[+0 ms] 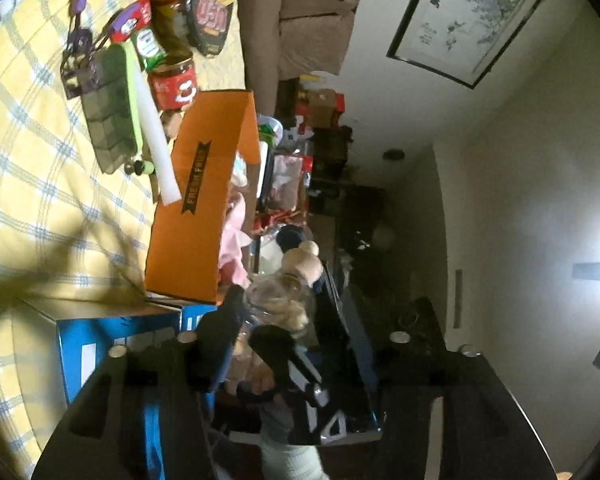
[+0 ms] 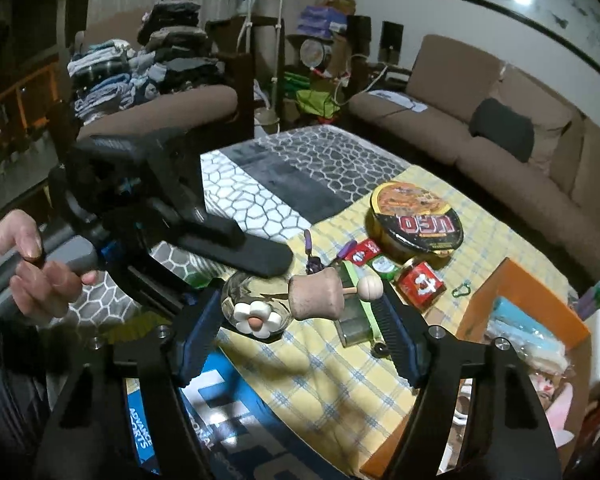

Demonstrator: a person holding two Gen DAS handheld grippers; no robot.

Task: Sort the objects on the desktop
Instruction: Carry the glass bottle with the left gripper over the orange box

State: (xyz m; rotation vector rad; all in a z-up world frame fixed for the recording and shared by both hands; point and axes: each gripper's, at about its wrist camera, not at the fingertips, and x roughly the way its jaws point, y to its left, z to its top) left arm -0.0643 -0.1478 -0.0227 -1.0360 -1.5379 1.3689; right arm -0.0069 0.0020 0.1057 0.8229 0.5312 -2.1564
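Note:
A small glass jar (image 2: 256,300) with a white flower on it and a cork stopper (image 2: 314,296) hangs above the table, lying crosswise. My right gripper (image 2: 300,300) is shut on it end to end: one pad meets the glass end, the other the stopper's round knob (image 2: 368,286). My left gripper (image 2: 264,248), held by a hand (image 2: 24,264), reaches in level from the left and stands open, its fingers (image 2: 260,258) just above the glass. In the left wrist view the jar (image 1: 280,308) sits between that gripper's (image 1: 288,300) fingers, one of the right gripper's fingers (image 1: 276,348) across its base.
A yellow checked cloth (image 2: 340,392) covers the table. On it are a noodle bowl (image 2: 416,220), a red-labelled jar (image 2: 420,284), a green-edged grey tray (image 2: 354,316) and a purple-handled tool (image 2: 310,248). An open orange box (image 2: 520,292) stands right, a blue box (image 2: 228,412) near. Brown sofas stand behind.

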